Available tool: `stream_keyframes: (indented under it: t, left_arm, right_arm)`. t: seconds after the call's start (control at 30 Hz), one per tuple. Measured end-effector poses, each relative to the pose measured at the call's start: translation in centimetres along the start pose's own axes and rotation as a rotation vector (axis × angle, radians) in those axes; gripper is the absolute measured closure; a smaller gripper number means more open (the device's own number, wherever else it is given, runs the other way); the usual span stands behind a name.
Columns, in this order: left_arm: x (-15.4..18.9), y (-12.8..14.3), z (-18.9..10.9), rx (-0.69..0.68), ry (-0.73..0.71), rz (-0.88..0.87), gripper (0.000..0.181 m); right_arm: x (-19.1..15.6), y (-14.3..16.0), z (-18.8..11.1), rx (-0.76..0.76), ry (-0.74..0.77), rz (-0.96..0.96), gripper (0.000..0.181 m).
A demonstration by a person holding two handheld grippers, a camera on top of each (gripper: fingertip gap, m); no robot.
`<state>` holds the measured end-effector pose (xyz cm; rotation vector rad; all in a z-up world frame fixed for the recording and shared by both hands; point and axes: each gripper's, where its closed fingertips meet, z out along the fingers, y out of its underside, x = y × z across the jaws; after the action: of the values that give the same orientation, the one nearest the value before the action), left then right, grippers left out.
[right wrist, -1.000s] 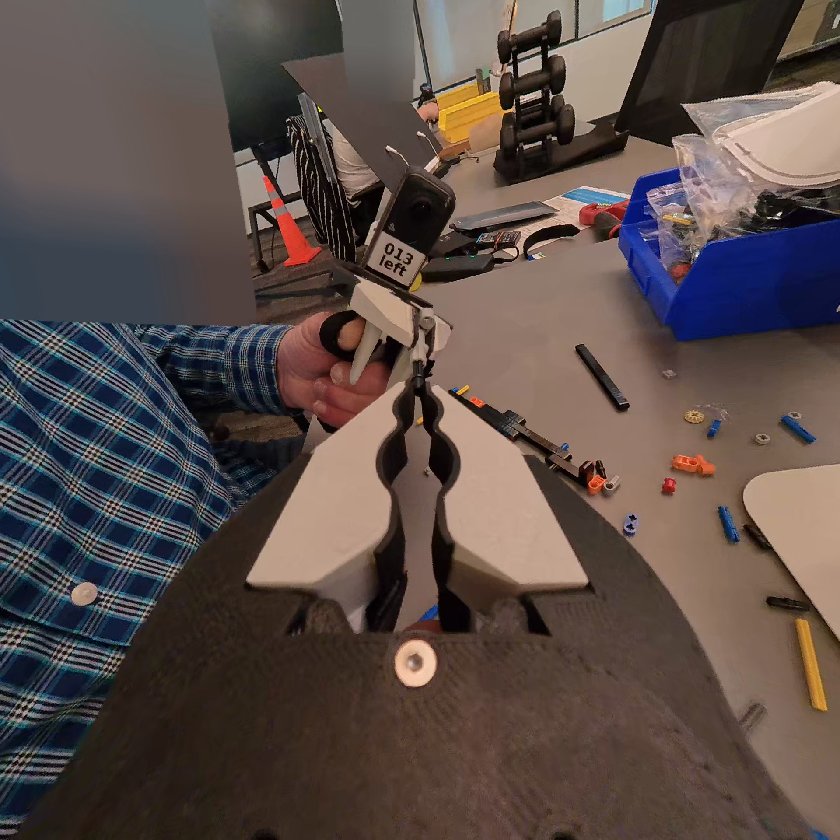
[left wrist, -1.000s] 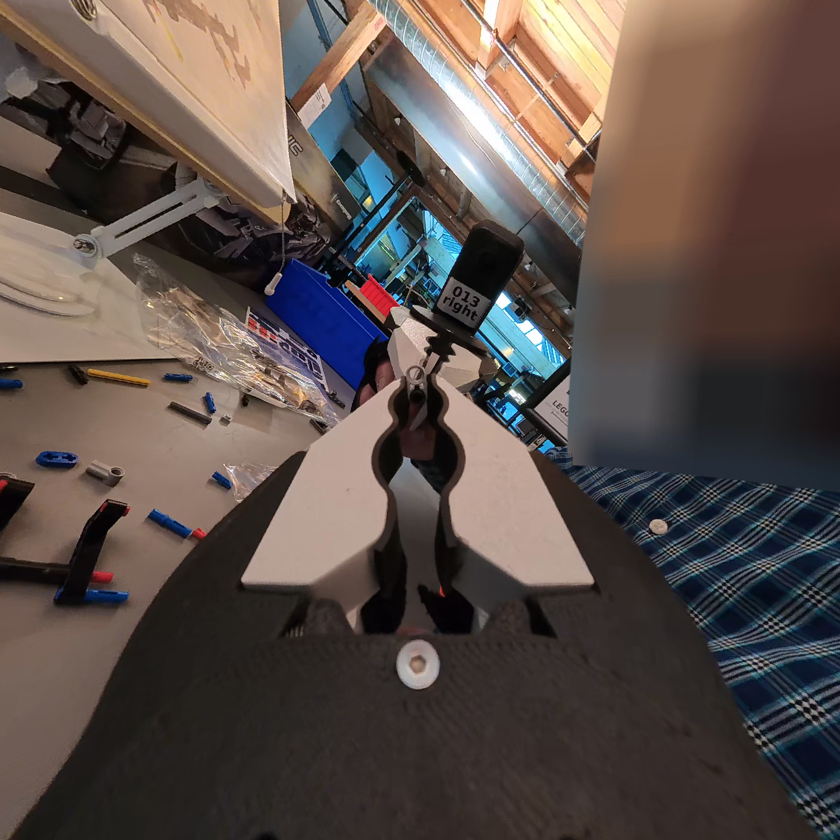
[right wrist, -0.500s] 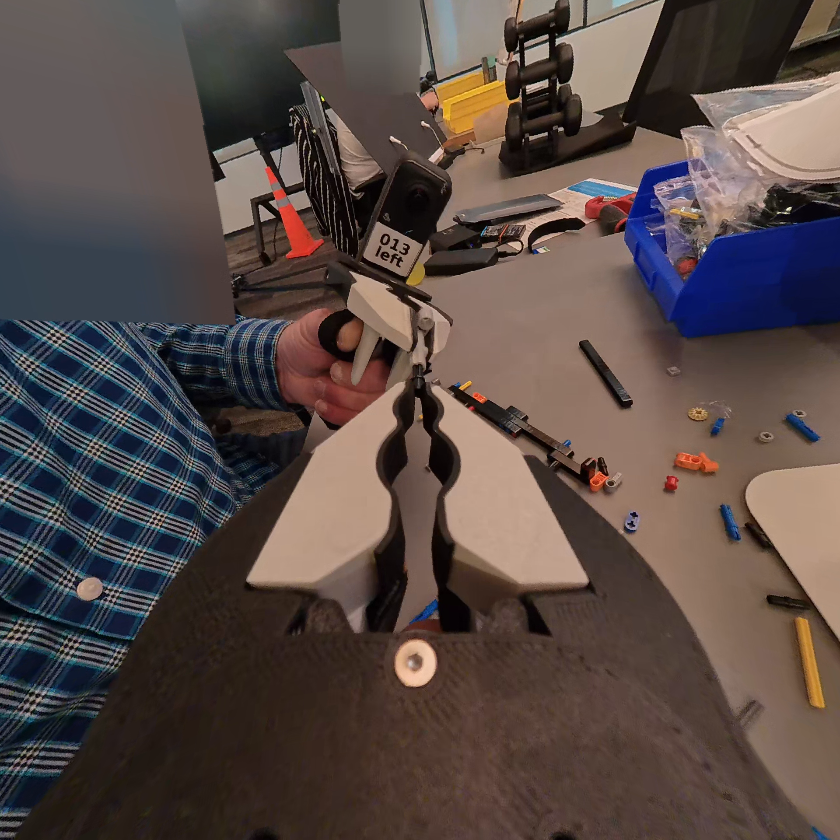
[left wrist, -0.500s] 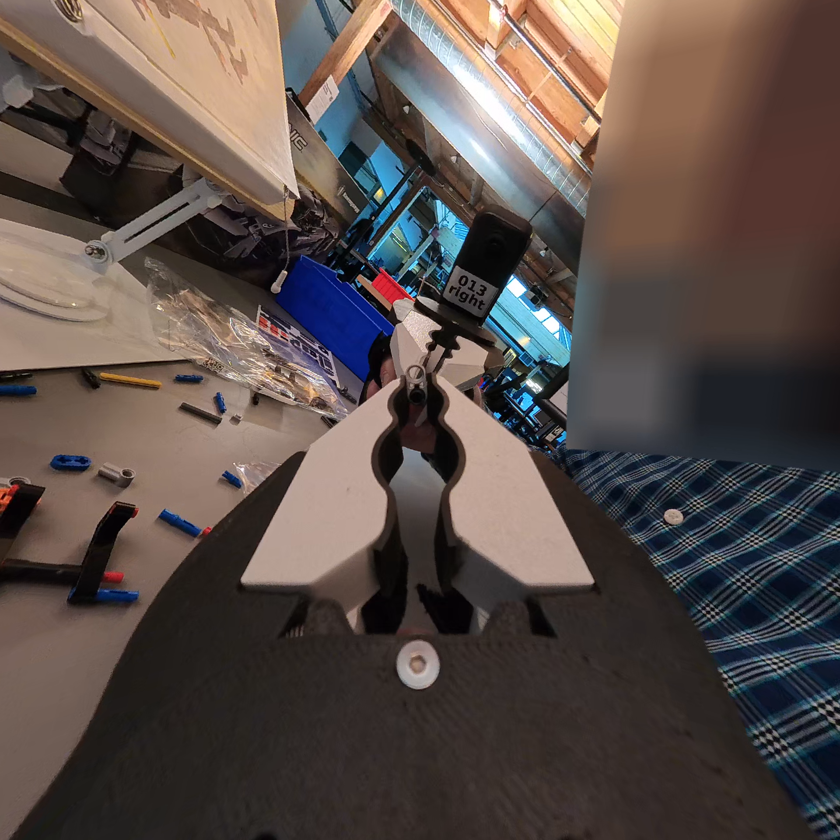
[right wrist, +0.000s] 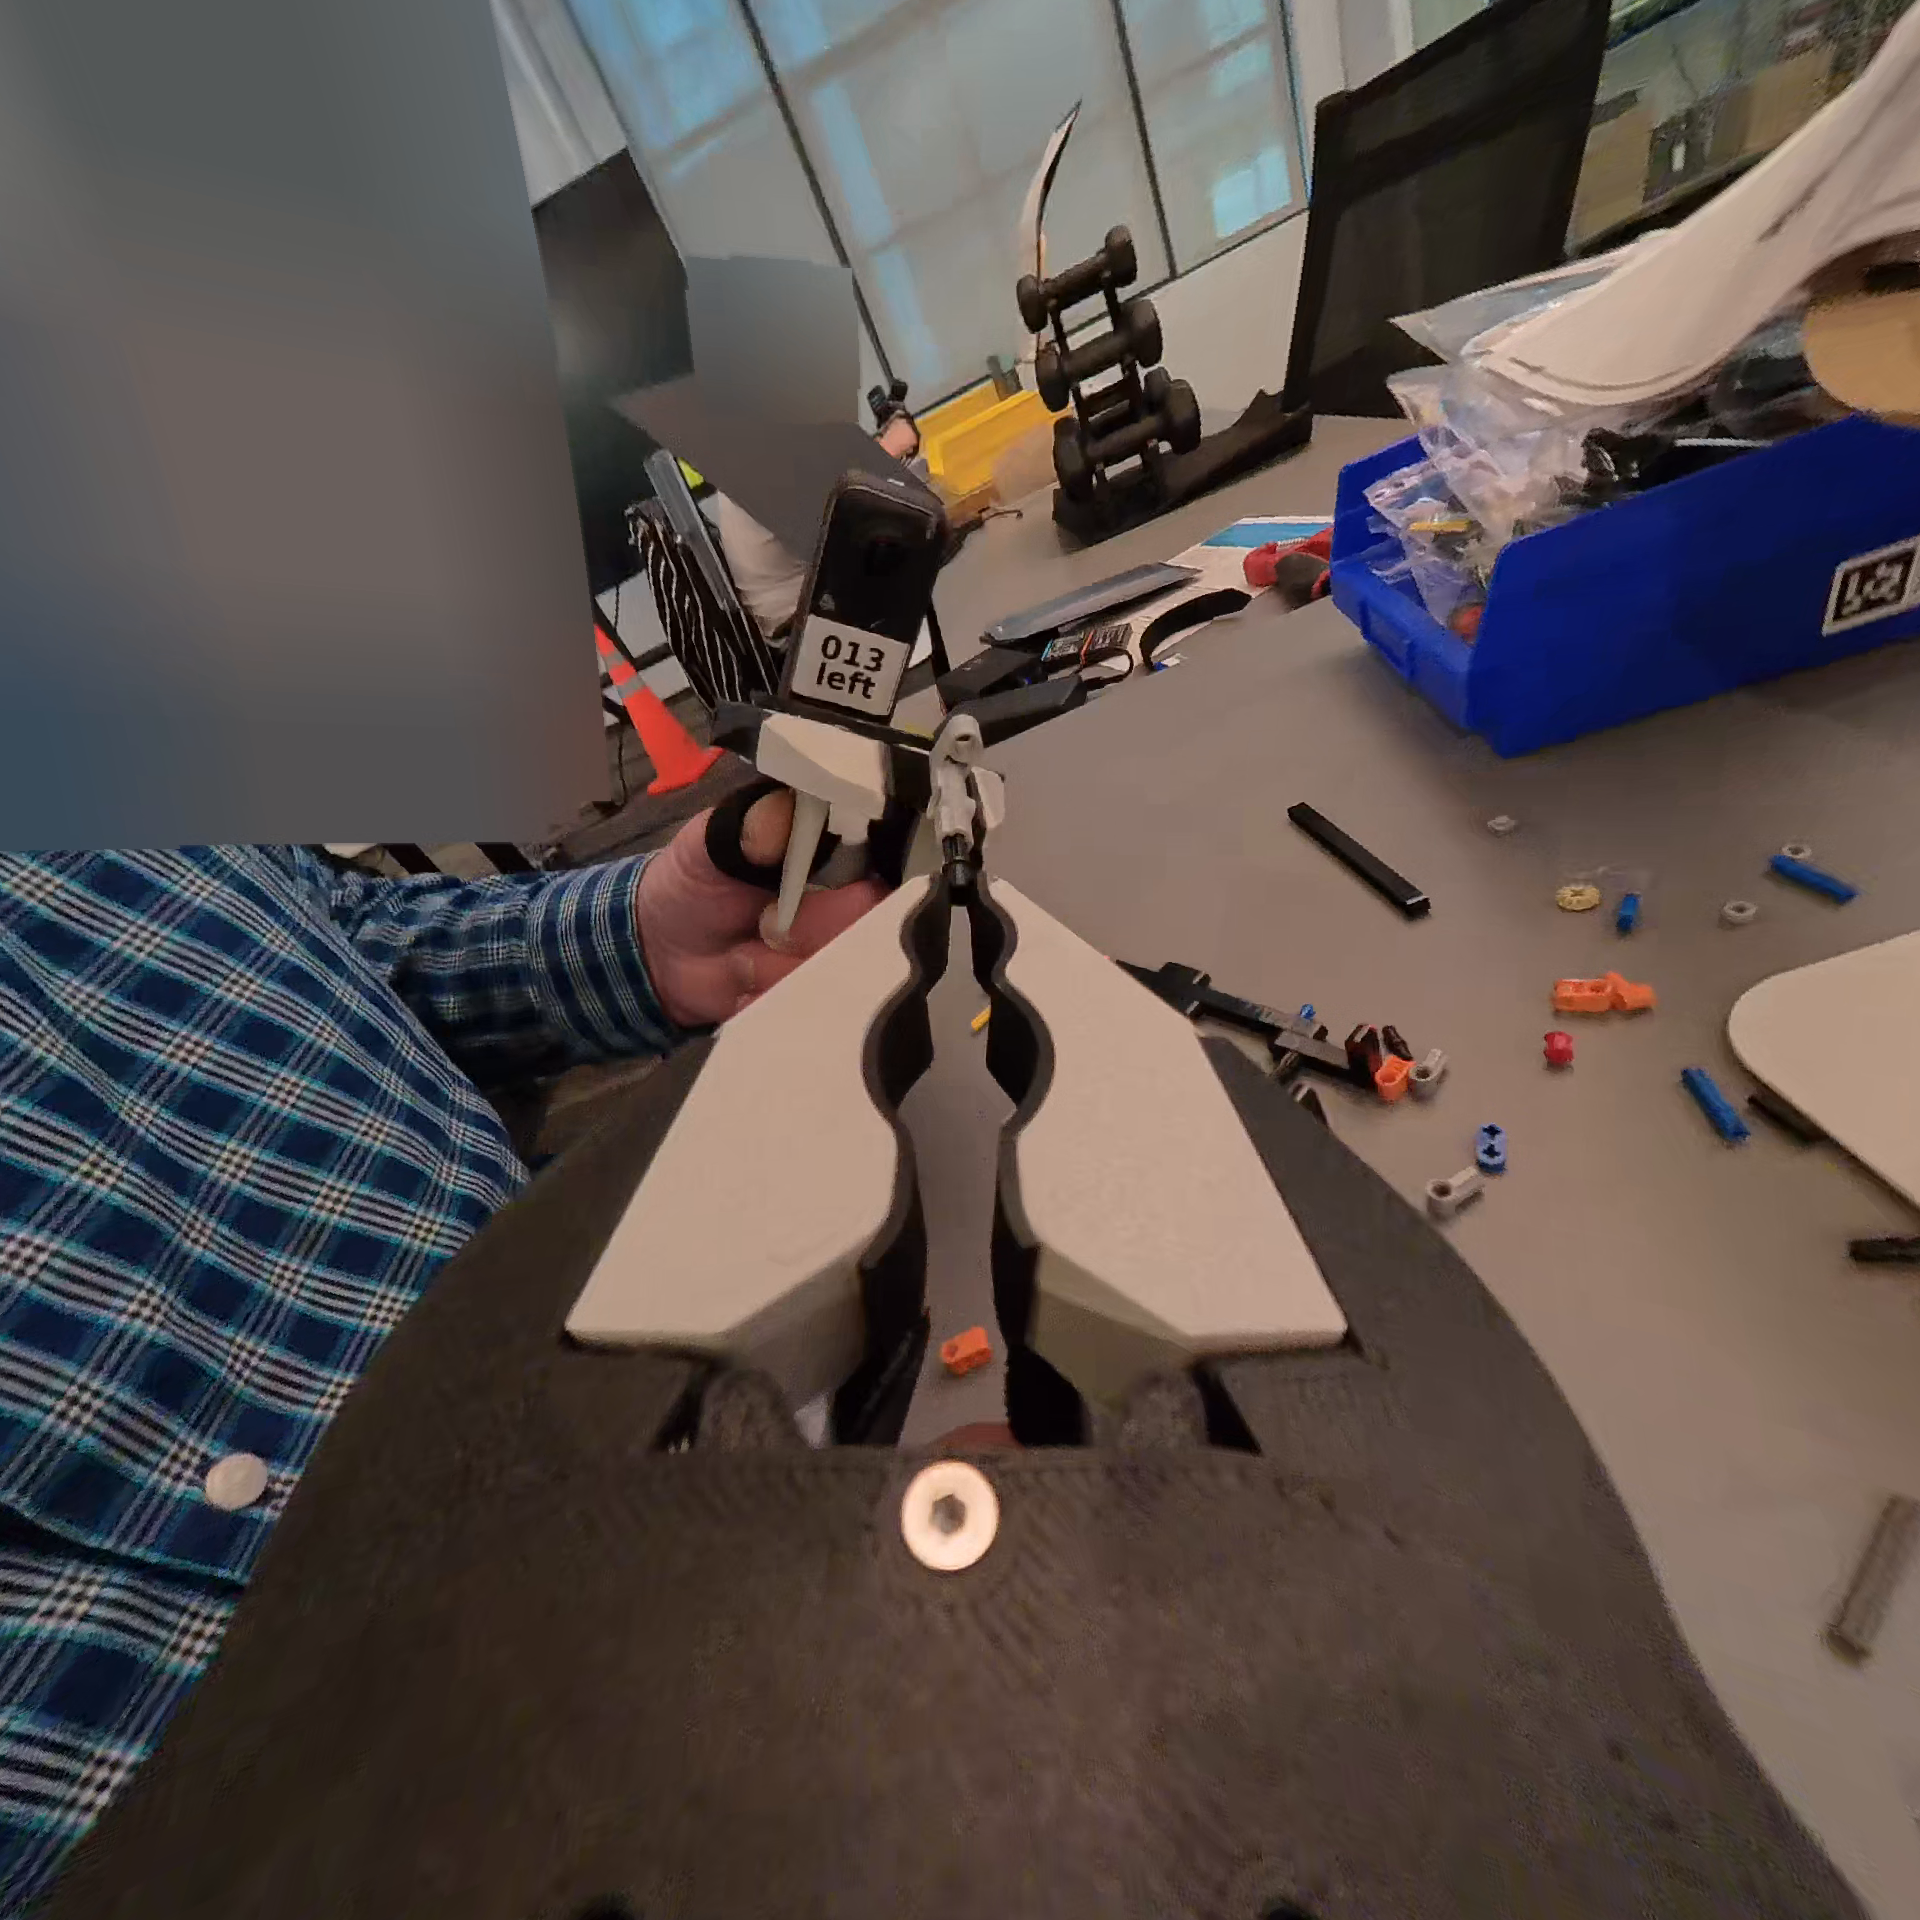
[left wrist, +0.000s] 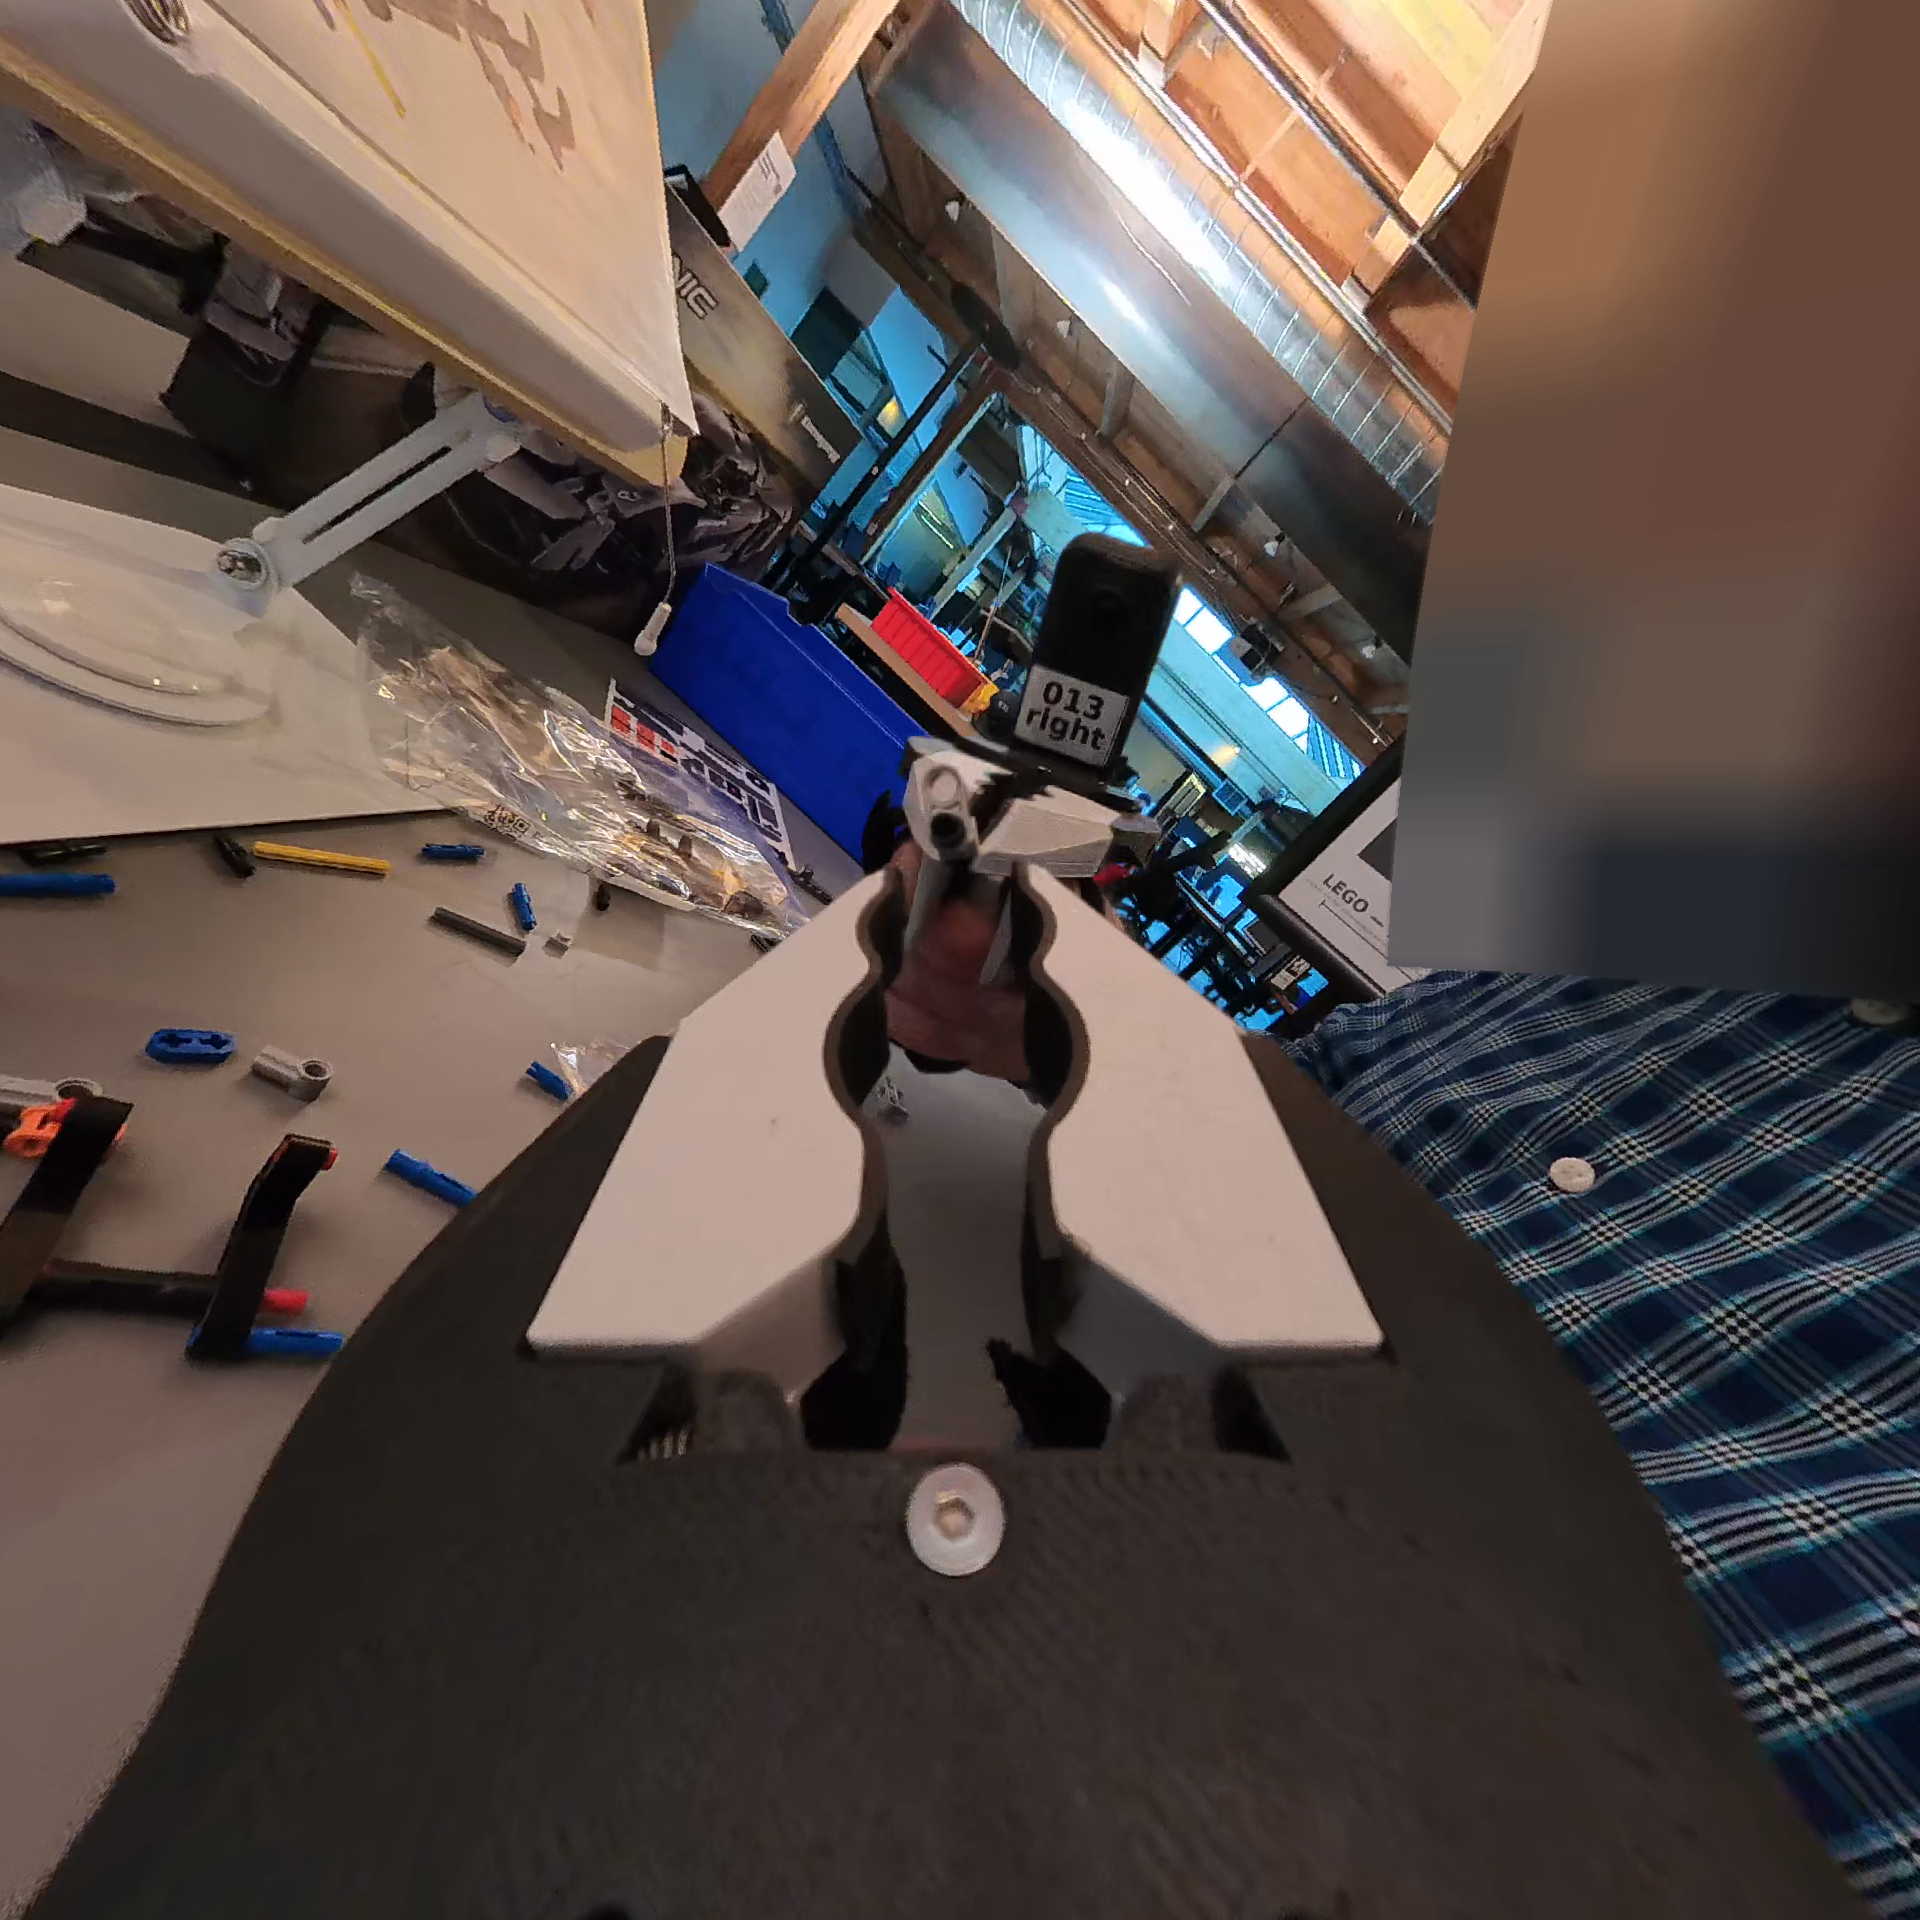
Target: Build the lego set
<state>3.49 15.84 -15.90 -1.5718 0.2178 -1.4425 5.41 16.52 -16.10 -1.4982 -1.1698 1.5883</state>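
Observation:
My right gripper point(right wrist: 958, 891) is shut on a short black pin that carries a small grey connector point(right wrist: 958, 767); the piece sticks up past its fingertips, above the table. My left gripper point(left wrist: 956, 894) is open and empty, and it points at that same grey connector point(left wrist: 943, 821), which sits just beyond its tips. The right gripper point(left wrist: 1023, 831) faces it, and the left gripper point(right wrist: 842, 764) shows in the right wrist view behind the piece. A part-built black lego frame point(left wrist: 114, 1278) lies on the grey table point(left wrist: 312, 966); it also shows in the right wrist view point(right wrist: 1262, 1023).
Loose blue pins point(left wrist: 428, 1179), orange pieces point(right wrist: 1600, 994) and a black beam point(right wrist: 1356, 857) are scattered on the table. A blue bin point(right wrist: 1621, 634) with bagged parts stands at the back. A clear bag point(left wrist: 540, 769) and a white lamp base point(left wrist: 125, 665) lie to the left. A plaid-sleeved arm point(right wrist: 312, 1039) is close. Left and right tips are no more than a few centimetres apart.
My left gripper has opened and let go of the small grey piece. The right gripper keeps hold of it. The two grippers have drawn slightly apart.

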Motion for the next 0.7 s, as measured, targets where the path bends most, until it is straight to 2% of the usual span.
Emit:
stream_keyframes:
  t: [0.2, 0.27, 0.43, 0.47, 0.57, 0.7]
  left_arm:
    - [0.7, -0.1, 0.9, 0.017, -0.004, 0.013, 0.168]
    - [0.8, -0.4, 1.0, 0.04, -0.006, 0.013, 0.175]
    - [1.3, -0.6, 1.0, 0.051, 0.022, -0.015, 0.177]
    - [1.5, -0.6, 1.0, 0.046, 0.031, -0.024, 0.177]
    - [1.9, -0.5, 0.9, 0.011, 0.074, -0.062, 0.177]
    - [2.2, 0.4, 1.2, -0.086, 0.123, -0.13, 0.177]
  right_arm:
    - [-0.7, 0.2, -0.2, 0.067, 0.0, 0.095, 0.18]
    - [-1.0, 0.2, -0.2, 0.067, 0.0, 0.095, 0.18]
    - [-1.7, 0.3, 0.0, 0.064, 0.005, 0.057, 0.179]
    - [-1.9, 0.3, 0.1, 0.052, -0.001, 0.037, 0.178]
    - [-1.8, 0.7, -0.1, -0.024, 0.028, -0.066, 0.147]
    - [-2.2, 0.7, -0.9, -0.144, 0.041, -0.338, 0.142]
